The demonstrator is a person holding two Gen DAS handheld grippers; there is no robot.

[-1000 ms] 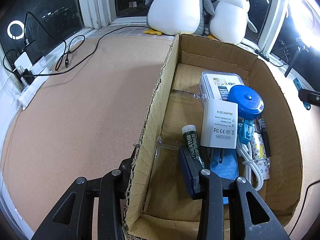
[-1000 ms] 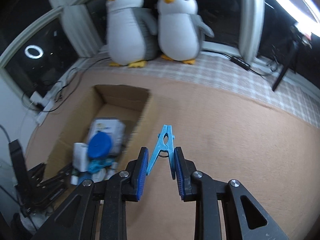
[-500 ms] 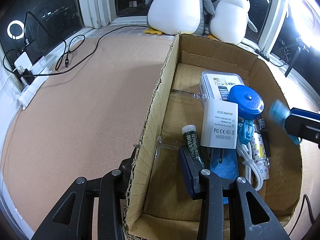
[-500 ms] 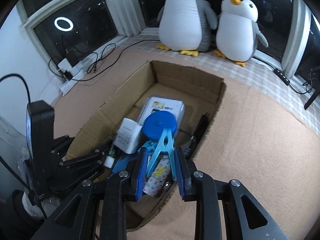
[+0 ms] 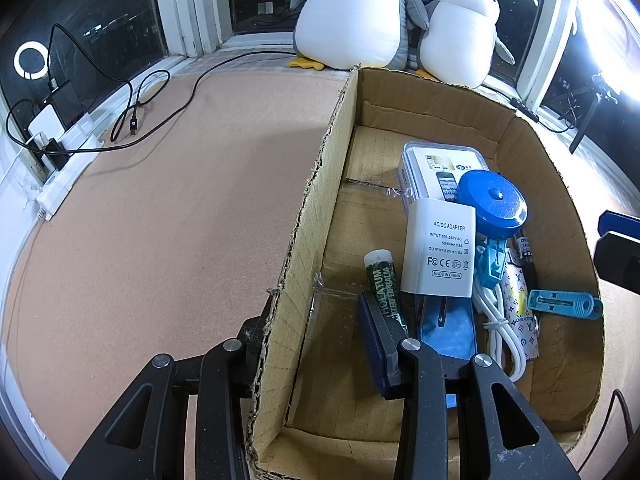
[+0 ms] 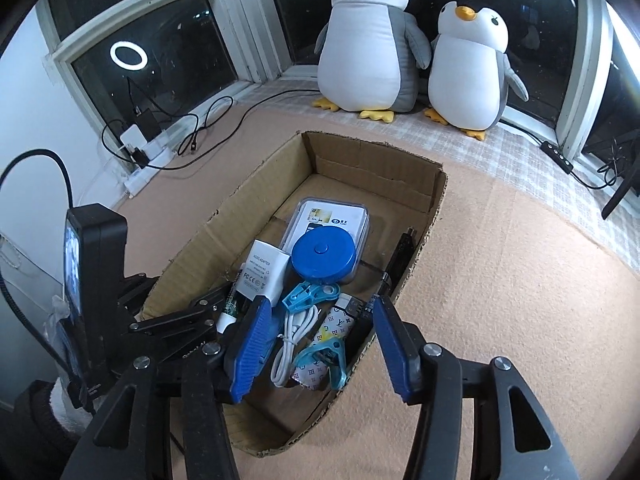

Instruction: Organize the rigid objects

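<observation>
Cardboard box (image 6: 436,196) on perhaps-cork surface (image 5: 168,220) by windows (image 6: 160,36)

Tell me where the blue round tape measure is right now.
The blue round tape measure sits inside the cardboard box, mid-box in the right wrist view, resting on the clear phone case package, with the white AC adapter to its left.

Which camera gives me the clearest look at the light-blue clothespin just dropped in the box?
The left wrist view: the light-blue clothespin lies flat and whole against the cardboard box's right wall. The right wrist view shows it foreshortened, below the opening right gripper, nothing gripped. The left gripper clamps the box's left wall.
</observation>
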